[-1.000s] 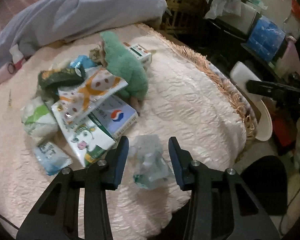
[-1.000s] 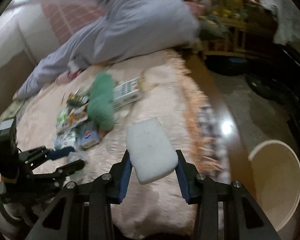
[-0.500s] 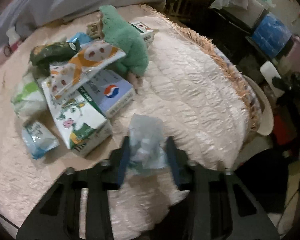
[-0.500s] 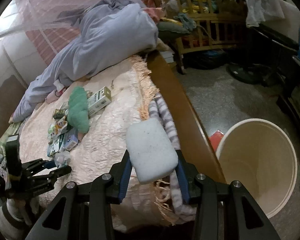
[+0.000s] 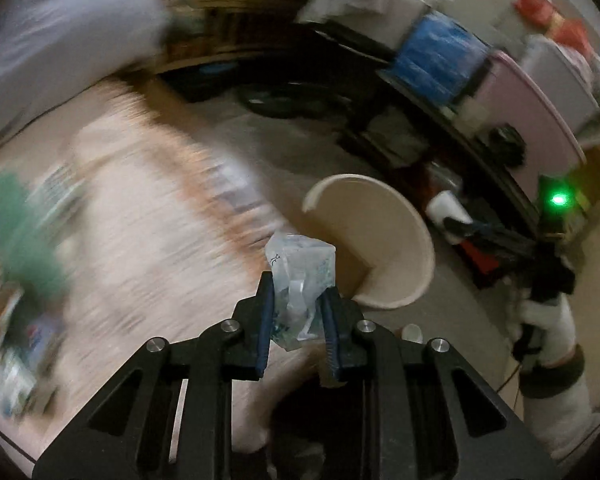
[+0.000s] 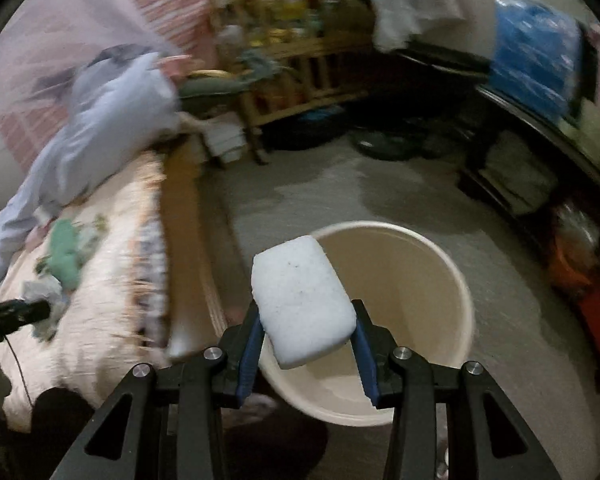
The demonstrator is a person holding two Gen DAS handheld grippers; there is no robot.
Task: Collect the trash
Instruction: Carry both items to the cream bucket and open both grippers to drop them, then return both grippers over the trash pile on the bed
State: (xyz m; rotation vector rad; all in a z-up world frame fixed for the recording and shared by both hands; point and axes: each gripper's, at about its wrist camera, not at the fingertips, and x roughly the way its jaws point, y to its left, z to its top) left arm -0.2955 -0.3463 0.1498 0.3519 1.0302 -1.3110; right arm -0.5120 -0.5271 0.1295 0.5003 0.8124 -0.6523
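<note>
So the left gripper [image 5: 296, 300] is clamped on a crumpled clear wrapper [image 5: 300, 276], dead centre in the lower half of its frame, pads pinching it from both sides. The right gripper [image 6: 306, 322] is closed on a white foam block [image 6: 302, 302], which sticks up out of the jaws at centre frame and overlaps the near rim of the bucket [image 6: 456, 280] just behind it. In the left view the same bucket [image 5: 416, 232] sits right of centre on the floor, past the edge of the bed [image 5: 148, 216].

What could go wrong: the wrapper is light and floppy, held only by its lower part, so it may drift or cling to a pad on release and land on the floor beside the bucket. The foam looks closer to lined up, but it's held near one end, so a tilted drop could bounce it off the rim. Both hands heading for one bucket could also bump each other.

More trash [image 6: 66, 252] lies blurred on the bed at the left of the right view, so the job is far from done.

Writing: a small dark mark on the wrapper, unreadable. Everything else is too smeared to read.
</note>
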